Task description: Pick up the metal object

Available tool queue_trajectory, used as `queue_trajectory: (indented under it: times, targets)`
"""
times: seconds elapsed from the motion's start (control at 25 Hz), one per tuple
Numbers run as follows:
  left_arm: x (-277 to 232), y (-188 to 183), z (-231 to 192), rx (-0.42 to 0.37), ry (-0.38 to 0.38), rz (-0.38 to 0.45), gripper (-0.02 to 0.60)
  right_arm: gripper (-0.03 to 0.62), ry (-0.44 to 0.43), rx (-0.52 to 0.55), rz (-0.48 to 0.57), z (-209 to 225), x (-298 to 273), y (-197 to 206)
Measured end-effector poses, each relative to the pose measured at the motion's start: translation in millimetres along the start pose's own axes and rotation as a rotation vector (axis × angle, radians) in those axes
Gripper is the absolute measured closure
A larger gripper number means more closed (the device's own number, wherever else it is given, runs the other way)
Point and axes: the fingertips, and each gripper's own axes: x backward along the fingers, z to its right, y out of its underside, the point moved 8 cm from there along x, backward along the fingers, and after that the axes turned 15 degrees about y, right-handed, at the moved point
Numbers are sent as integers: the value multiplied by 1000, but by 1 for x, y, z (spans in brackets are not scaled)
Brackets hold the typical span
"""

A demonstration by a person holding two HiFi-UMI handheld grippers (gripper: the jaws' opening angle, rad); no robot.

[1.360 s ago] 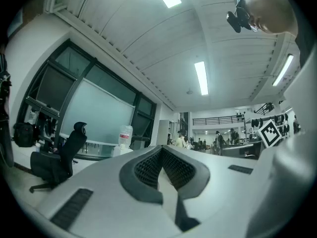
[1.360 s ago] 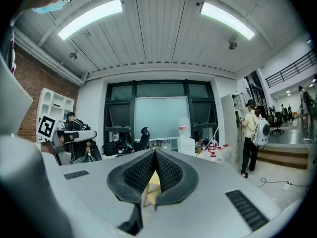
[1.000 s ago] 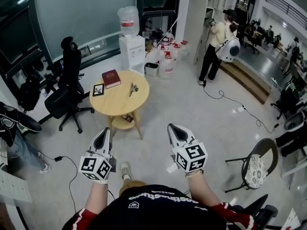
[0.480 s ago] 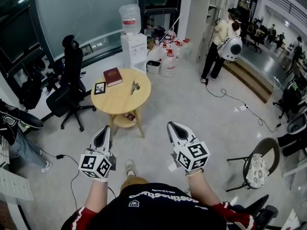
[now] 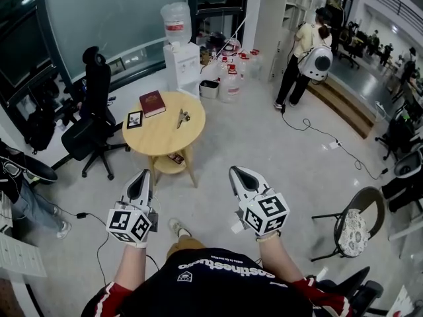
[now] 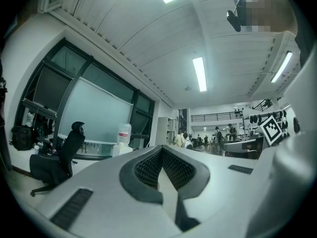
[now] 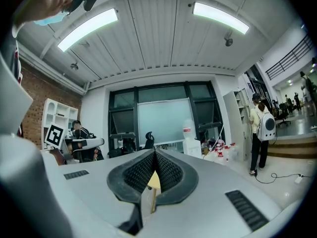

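My left gripper [image 5: 141,177] and right gripper [image 5: 239,174] are clenched empty — over open floor [image 5: 218,147]. The metal object [image 5: 182,118] lies near the right edge of the round table [image 5: 157,137] — well ahead.

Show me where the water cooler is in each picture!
Head view: water cooler at top centre.
Left gripper view: water cooler left of centre, below the middle.
Right gripper view: water cooler right of centre, below the middle.
Shared landmark: black office chair, left of it everywhere.

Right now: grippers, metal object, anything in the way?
Left gripper, right gripper shut, empty. Metal object on round table, untouched. Book, photo frame clear of it.
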Motion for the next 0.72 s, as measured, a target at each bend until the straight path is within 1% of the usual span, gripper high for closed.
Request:
queue_trajectory:
  times: [0.2, 0.32, 0.56, 0.72]
  targets:
    - [-14, -3, -5, -7, 22, 2, 565, 566, 14, -3, 3, 7, -5, -4]
    - [-21, -3, -6, -5, 23, 3, 565, 565, 16, 0, 2, 12, -10, -6]
    - [-13, 12, -10, 33, -21, -34, 565, 565, -2, -6, -34, 16, -24, -1]
    - [-8, 21, -20, 54, -57, -36, 565, 565, -28, 2, -54, 12, -38, 4]
